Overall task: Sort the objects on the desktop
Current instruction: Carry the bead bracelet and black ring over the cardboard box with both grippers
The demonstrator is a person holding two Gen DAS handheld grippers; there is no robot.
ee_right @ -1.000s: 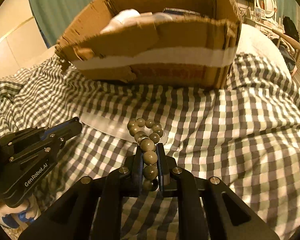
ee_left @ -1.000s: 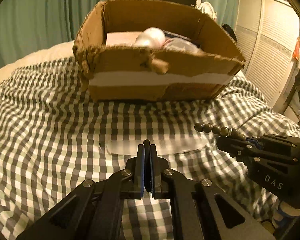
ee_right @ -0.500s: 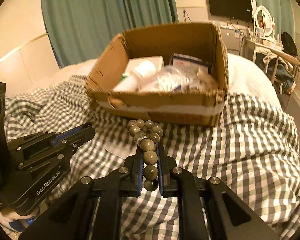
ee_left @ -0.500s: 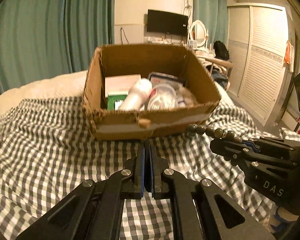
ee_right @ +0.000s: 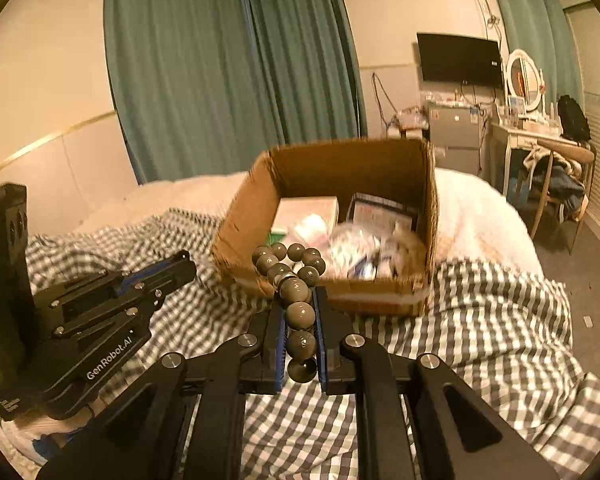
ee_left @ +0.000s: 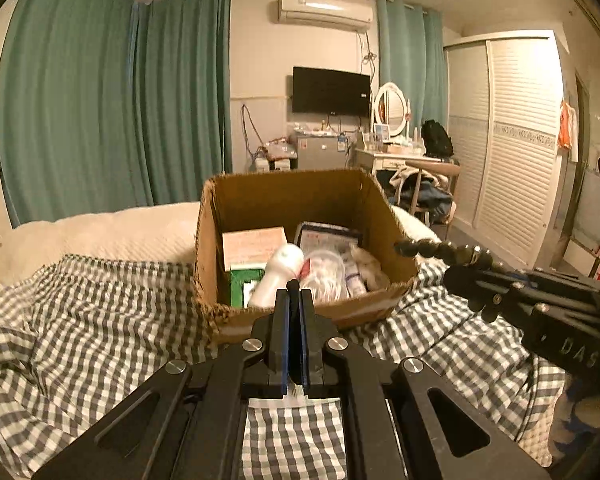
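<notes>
An open cardboard box (ee_left: pixel 300 196) stands on the gingham bedcover (ee_left: pixel 100 320). It holds a white bottle (ee_left: pixel 278 272), a pale carton (ee_left: pixel 252 244) and plastic packets. My left gripper (ee_left: pixel 294 286) is shut just in front of the box's near wall. A thin clear plastic sheet (ee_left: pixel 292 402) shows under its jaws, seemingly pinched. My right gripper (ee_right: pixel 299 296) is shut on a string of dark round beads (ee_right: pixel 300 314), whose loop sticks out over the box's near rim (ee_right: pixel 364 284). From the left wrist, the beads (ee_left: pixel 440 250) and right gripper (ee_left: pixel 460 278) hover at the box's right corner. The left gripper (ee_right: pixel 188 260) sits left of the box.
A white quilt (ee_left: pixel 120 232) covers the bed behind the cloth. Teal curtains (ee_left: pixel 100 120) hang at the back. A dressing table with a chair (ee_right: pixel 556 160) and a slatted wardrobe (ee_left: pixel 512 152) stand right of the bed, with floor (ee_right: pixel 596 264) beside it.
Both grippers have risen and tipped upward. The box, seen from its side before, now lies lower in view with its inside showing. The beads stay clamped in the right gripper.
</notes>
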